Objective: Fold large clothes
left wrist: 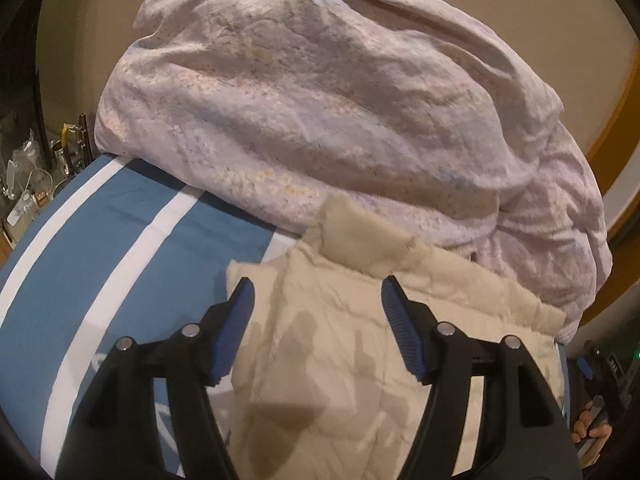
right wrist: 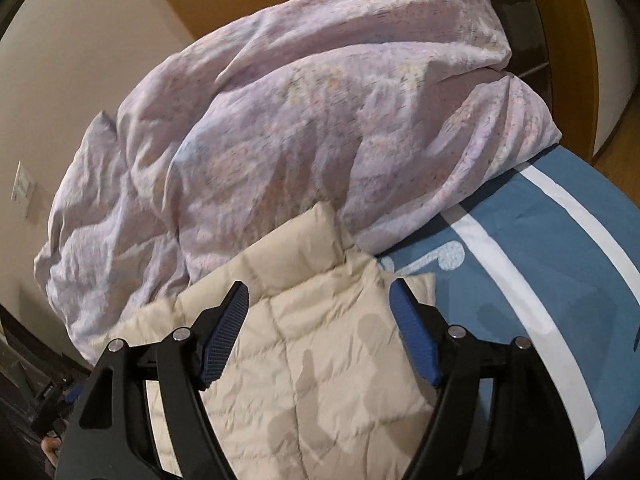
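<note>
Hovering spread and empty, left gripper [left wrist: 318, 292] and right gripper [right wrist: 318, 292] sit over the beige quilted garment [right wrist: 304, 344], flat on the blue bedsheet [right wrist: 520, 264] against the lilac duvet [right wrist: 280, 128]. Best to regrip near-edge corners evenly, fold toward collar.

no readable text, labels or signs

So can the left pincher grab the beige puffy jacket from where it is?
Probably yes. The left gripper is open and the beige jacket lies right beneath it on the blue bedsheet, with nothing on top. The lilac duvet is piled behind the collar, not over the jacket.
</note>
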`<move>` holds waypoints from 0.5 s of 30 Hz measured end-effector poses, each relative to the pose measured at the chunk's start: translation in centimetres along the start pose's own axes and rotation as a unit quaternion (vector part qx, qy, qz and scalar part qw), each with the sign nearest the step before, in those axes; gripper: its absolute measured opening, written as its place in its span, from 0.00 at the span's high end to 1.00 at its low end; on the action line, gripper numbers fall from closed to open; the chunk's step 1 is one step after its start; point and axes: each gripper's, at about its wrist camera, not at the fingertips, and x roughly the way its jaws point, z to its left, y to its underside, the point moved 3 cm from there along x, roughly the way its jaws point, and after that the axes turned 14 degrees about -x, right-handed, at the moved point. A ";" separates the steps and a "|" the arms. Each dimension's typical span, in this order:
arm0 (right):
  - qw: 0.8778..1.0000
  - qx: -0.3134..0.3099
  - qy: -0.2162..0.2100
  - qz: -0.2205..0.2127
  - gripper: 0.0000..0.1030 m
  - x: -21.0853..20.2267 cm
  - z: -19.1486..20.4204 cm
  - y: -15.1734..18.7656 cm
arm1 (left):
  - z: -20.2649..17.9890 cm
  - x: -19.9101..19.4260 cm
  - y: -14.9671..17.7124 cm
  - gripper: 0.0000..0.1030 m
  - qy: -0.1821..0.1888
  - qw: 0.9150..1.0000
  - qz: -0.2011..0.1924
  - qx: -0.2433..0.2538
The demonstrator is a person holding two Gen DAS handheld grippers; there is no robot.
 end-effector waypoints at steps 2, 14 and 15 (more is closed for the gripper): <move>1.000 -0.009 0.001 0.008 0.28 0.6 0.5 0.4 | -0.6 0.3 0.6 0.35 -0.005 1.000 0.004 0.008; 0.992 -0.099 0.067 0.042 0.28 6.2 2.4 1.7 | -2.8 6.0 1.8 0.34 -0.048 0.998 0.015 0.047; 0.990 -0.107 0.077 0.043 0.28 6.5 2.4 1.8 | -2.8 6.5 1.9 0.34 -0.057 0.997 0.013 0.052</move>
